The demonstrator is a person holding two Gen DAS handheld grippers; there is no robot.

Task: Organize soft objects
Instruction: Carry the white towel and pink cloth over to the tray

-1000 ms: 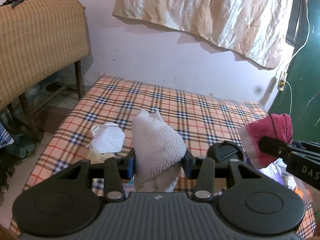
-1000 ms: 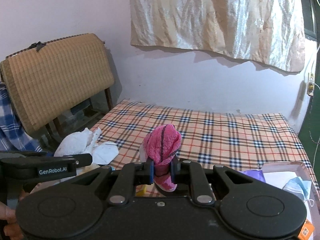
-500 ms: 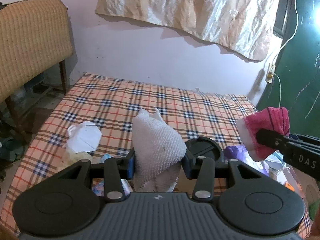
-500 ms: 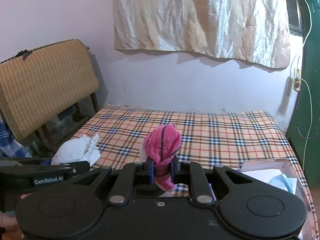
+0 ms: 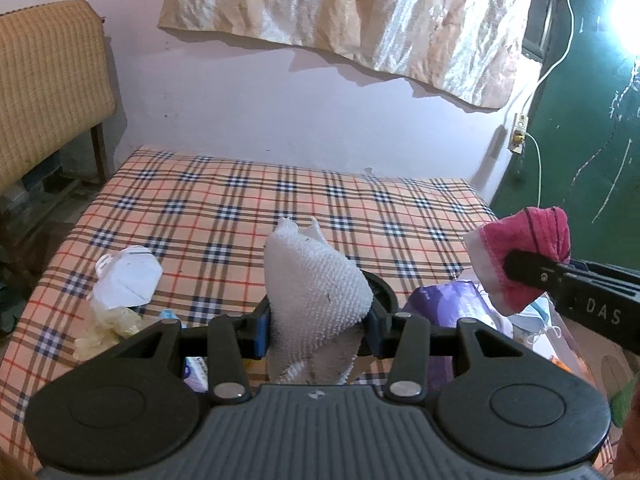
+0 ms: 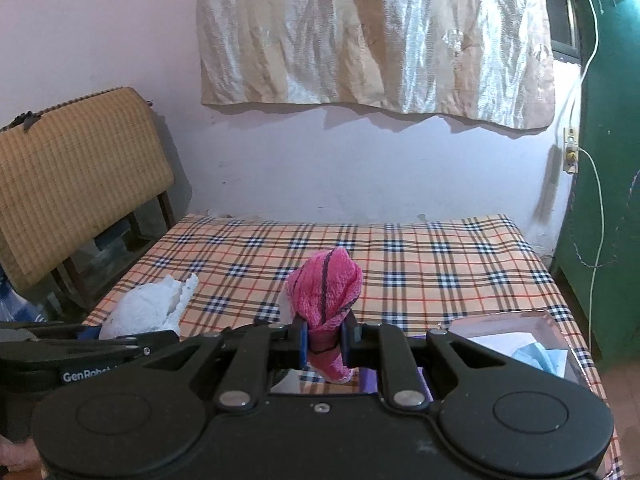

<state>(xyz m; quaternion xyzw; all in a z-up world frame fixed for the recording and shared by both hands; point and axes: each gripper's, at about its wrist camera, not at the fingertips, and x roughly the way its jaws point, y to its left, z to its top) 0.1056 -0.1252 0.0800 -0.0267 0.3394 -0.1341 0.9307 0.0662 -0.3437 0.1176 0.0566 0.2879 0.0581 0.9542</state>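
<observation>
We are gripping a white knobbly cloth [image 5: 316, 292] in the left claw [image 5: 316, 326] and a pink towel [image 6: 326, 296] in the right claw [image 6: 325, 340], both bundles standing upright above the plaid bed [image 5: 240, 208]. The open box [image 6: 516, 328] is lying to the right, nearer our right hand.

A white knobbly-textured cloth [image 5: 316, 292] stands bunched into an upright cone, its rumpled tip pointing up and a frayed, slightly soiled end hanging below. It is pinched at its lower middle, lifted above the plaid bedcover. A pink terry cloth [image 6: 326, 292] with a thin dark stripe and a white edge is likewise bunched upright, squeezed tight at its narrow waist, its rounded top bulging above and a short tail drooping beneath. It is lifted to the right of the white one.
</observation>
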